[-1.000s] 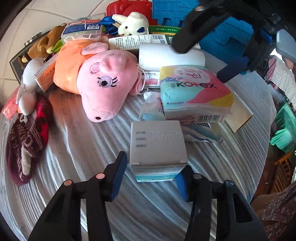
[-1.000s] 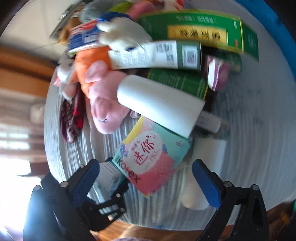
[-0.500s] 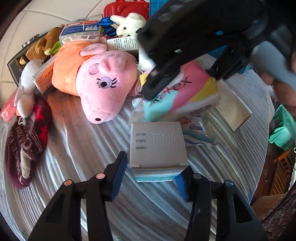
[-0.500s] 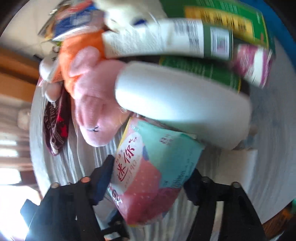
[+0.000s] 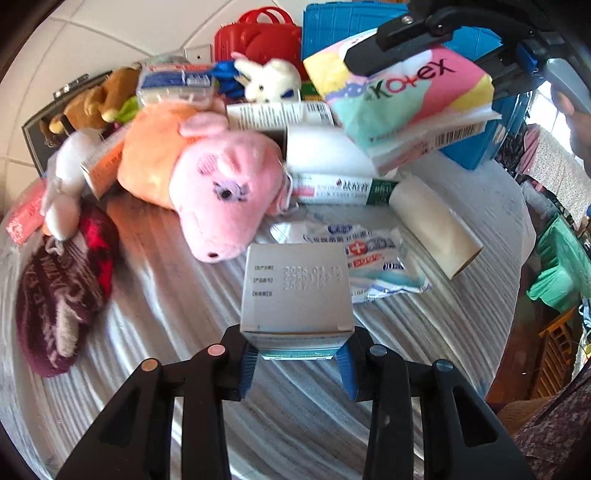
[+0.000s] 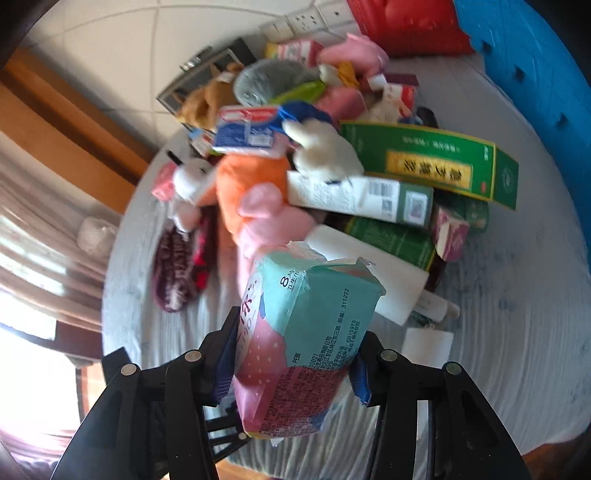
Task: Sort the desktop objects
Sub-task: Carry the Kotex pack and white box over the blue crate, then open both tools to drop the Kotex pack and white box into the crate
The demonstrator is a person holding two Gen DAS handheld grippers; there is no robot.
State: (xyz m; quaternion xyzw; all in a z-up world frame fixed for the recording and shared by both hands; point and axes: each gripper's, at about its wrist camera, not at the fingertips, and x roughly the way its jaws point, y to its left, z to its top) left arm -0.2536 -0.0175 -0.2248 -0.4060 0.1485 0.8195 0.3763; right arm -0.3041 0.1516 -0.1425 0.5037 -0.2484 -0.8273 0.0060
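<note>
My left gripper (image 5: 297, 363) is shut on a small grey-white box (image 5: 295, 291) with a teal end, holding it by its near end just above the table. My right gripper (image 6: 291, 373) is shut on a pink-and-teal Kotex pack (image 6: 303, 339) and holds it up in the air. In the left wrist view the same Kotex pack (image 5: 402, 92) hangs high at the upper right, pinched in the right gripper. A pile of things lies on the round grey table (image 5: 147, 325).
A pink pig plush (image 5: 207, 177), a dark red knitted hat (image 5: 59, 291), a white roll (image 5: 436, 229), a mask packet (image 5: 373, 254), a white rabbit toy (image 5: 269, 79) and green boxes (image 6: 428, 162) lie around. A blue crate (image 5: 369, 26) and red case (image 5: 258, 37) stand behind.
My right gripper closed on the Kotex pack and lifted it off the pile. My left gripper closed on the small box and raised it slightly.
</note>
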